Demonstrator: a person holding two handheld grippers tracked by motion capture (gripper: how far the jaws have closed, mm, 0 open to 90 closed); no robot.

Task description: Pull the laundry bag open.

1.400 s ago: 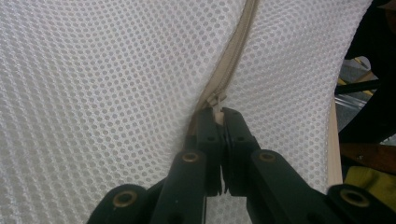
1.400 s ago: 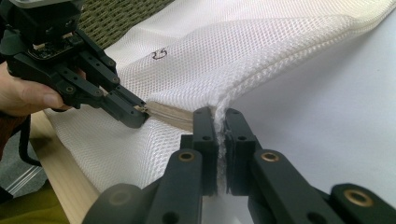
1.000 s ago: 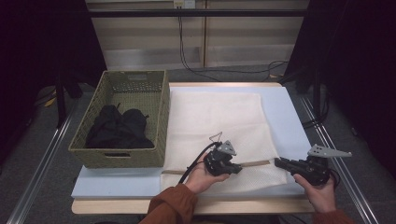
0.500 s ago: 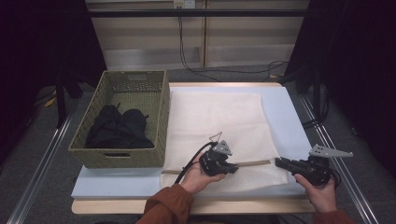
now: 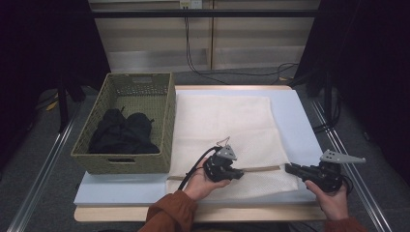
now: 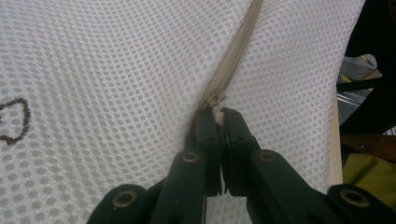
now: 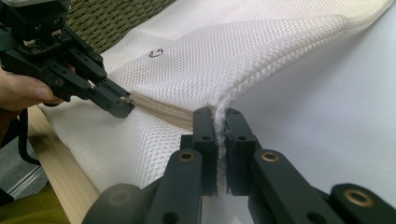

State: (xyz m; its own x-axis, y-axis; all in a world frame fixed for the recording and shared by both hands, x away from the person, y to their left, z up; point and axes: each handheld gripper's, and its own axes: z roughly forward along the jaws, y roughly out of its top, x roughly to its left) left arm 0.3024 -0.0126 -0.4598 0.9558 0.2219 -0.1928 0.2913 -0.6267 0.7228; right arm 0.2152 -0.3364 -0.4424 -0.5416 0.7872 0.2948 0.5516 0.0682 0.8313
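Pinching the zip pull [image 6: 217,103], left claw [image 5: 240,173]; right claw [image 7: 220,122] grips the mesh bag [image 5: 227,121] edge, basket [image 5: 164,116] alongside.

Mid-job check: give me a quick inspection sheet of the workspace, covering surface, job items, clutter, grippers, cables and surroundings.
Surface: pale blue table top, wooden front edge.
Job's things: white mesh laundry bag lying flat; its beige zipper runs along the near side, zipper pull in the jaws.
Clutter: green woven basket at left holding dark clothes.
Grippers: left gripper shut on zipper pull; right gripper shut on the bag's edge.
Cables: black cable trailing from left gripper; black cables on the floor behind.
Surroundings: dark curtains, pale back panel.
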